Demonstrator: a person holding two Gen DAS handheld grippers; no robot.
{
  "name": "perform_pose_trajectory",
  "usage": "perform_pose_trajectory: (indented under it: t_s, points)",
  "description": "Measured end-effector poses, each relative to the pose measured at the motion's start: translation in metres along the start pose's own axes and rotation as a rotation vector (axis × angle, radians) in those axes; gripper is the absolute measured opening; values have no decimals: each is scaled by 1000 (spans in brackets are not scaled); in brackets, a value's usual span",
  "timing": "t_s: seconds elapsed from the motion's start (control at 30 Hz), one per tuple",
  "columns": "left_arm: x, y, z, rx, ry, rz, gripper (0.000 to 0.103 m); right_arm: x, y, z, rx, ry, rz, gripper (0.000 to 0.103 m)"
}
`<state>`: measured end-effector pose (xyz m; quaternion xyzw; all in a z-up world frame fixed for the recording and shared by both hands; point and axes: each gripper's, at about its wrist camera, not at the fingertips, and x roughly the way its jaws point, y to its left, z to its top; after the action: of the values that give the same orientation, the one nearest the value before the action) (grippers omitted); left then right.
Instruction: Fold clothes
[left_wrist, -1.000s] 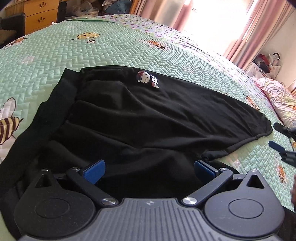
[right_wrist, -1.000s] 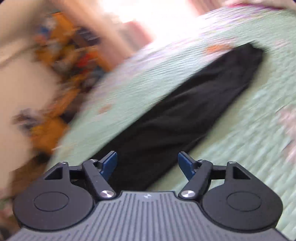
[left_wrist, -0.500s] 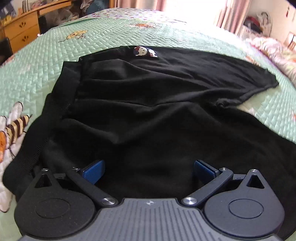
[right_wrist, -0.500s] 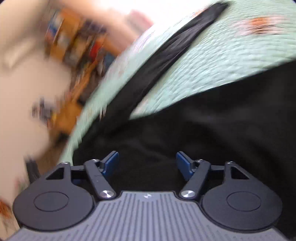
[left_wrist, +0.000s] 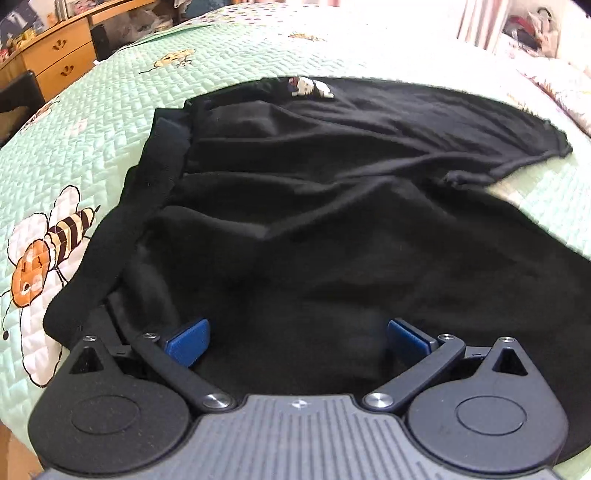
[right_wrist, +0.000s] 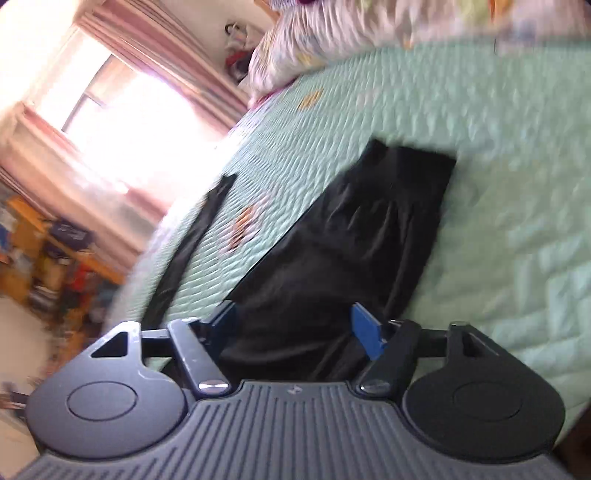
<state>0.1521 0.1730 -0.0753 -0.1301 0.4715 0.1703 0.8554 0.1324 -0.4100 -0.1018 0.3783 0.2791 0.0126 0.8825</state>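
Black trousers (left_wrist: 314, 206) lie spread on the green quilted bed, with a small cartoon patch (left_wrist: 308, 86) near the far edge and the waistband (left_wrist: 122, 221) running down the left. My left gripper (left_wrist: 297, 338) is open, its blue pads wide apart low over the near cloth. In the right wrist view one black leg (right_wrist: 354, 240) runs away from me and another thin strip of the cloth (right_wrist: 195, 236) shows at the left. My right gripper (right_wrist: 295, 330) is open, its pads on either side of the leg's near part. The view is tilted and blurred.
The green bedspread (left_wrist: 74, 147) has bee prints (left_wrist: 48, 251). A wooden drawer unit (left_wrist: 51, 59) stands at the far left. Floral bedding (right_wrist: 332, 44) lies at the bed's head. A bright window with pink curtains (right_wrist: 122, 92) and cluttered shelves (right_wrist: 48, 258) are beyond.
My left gripper has moved in over the trousers, which now fill more of the view. My right gripper has swung round fast from the far leg to the near leg.
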Motion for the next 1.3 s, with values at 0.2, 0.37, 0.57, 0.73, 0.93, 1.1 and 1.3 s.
perform_pose_trajectory:
  t_s: [0.2,0.37,0.57,0.73,0.93,1.1,1.3]
  points:
    - [-18,-29,40,15,-74,-90,102,51,76,-7,-125,149,244,82]
    - [-14,-58,90,52,-98,-94,102,105,164,-41,-295,318,464,82]
    - [23,-93,136,148,-96,4,102,152,209,-70,-301,401,534,82]
    - [53,-103,197,146,-164,-124,100,178,183,-91,-304,328,600,82]
    - [103,-123,259,242,-169,-145,97,189,154,-71,-86,394,853,94]
    - [143,-136,275,322,-133,111,97,184,154,-68,-74,410,880,94]
    - [114,-35,264,94,-147,115,98,187,153,-67,-36,414,897,94]
